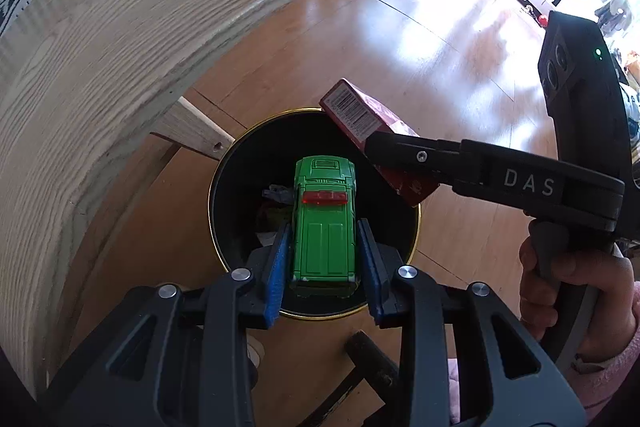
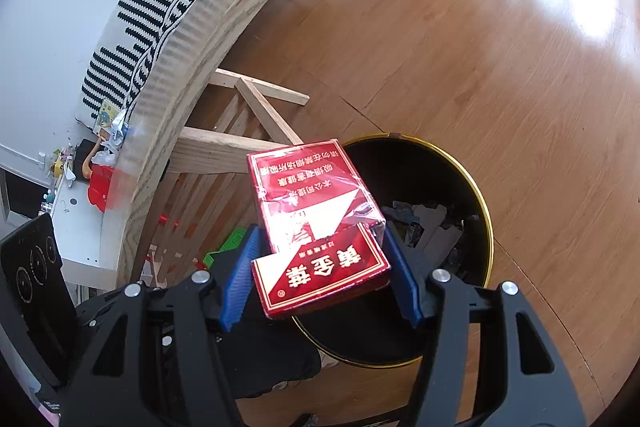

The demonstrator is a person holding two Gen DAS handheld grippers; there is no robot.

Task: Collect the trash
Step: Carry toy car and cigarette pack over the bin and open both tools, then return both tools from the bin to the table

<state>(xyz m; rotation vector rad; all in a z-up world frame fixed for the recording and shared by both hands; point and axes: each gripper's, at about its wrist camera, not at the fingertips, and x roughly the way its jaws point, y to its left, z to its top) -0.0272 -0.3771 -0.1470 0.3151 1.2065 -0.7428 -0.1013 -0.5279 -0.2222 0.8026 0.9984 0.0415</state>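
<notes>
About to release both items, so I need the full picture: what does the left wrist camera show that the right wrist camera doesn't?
Only the left wrist view: the green toy car clamped in the left gripper above the bin's mouth, the barcode side of the red box, and the person's hand on the right gripper's handle.

Only the right wrist view: the box's printed face, the paper scraps inside the bin, and the red and green toys beside and under the table.

Both: the black gold-rimmed bin, red box, wooden table and floor.
</notes>
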